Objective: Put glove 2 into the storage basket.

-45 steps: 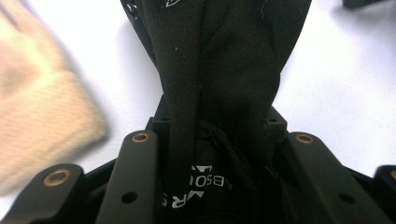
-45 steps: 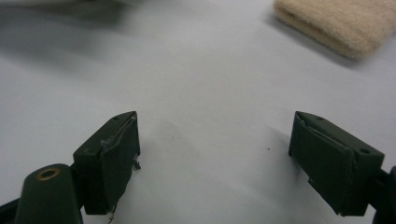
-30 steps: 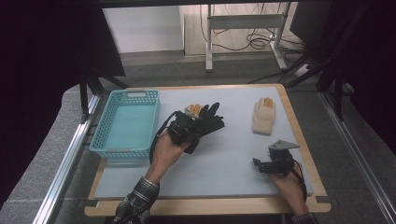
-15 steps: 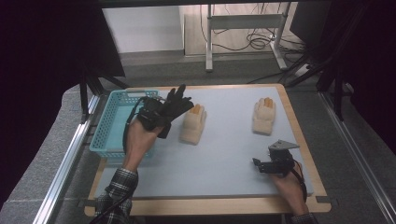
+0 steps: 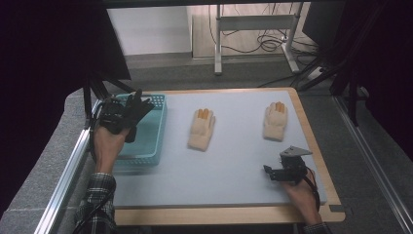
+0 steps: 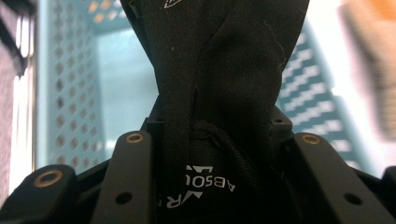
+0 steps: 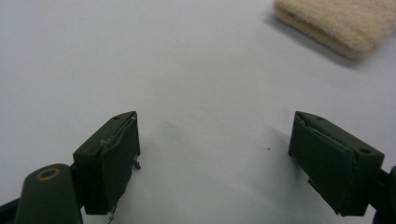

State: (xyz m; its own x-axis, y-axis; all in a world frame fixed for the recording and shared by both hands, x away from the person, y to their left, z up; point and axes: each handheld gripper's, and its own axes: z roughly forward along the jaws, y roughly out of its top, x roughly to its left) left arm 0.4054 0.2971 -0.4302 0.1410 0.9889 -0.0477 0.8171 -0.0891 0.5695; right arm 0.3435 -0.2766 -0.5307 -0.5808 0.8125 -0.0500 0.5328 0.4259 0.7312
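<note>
The left gripper (image 5: 127, 113) is clamped on a black glove (image 5: 134, 108) and hangs over the teal basket (image 5: 157, 127) at the 9 o'clock side of the table (image 5: 229, 168). In the left gripper view the black cloth (image 6: 219, 70) bunches between the two jaws, which stand partly closed on it, with the basket's perforated wall (image 6: 70, 93) below. The glove's fingers poke up and outward past the gripper in the high view.

The right gripper (image 5: 281, 171) rests near 5 o'clock with its jaws spread wide and nothing between them; its own view shows bare table (image 7: 196, 70) and a corner of a beige glove (image 7: 345, 23).

Likely risks: the glove sits toward the basket's outer, 9 o'clock wall, so if let go here part of it could drape over the rim or slide off toward the metal rail (image 5: 68, 170) beside the table. Loose fingers of cloth might also catch on the jaws and stay hanging when they open. Lowering too far could knock the light basket and shift it.

Room: the basket lies close to the table's left edge, with little margin there. The middle of the table is open, apart from two beige gloves, one at centre (image 5: 202, 129) and one near 2 o'clock (image 5: 275, 120), both well apart from either gripper
</note>
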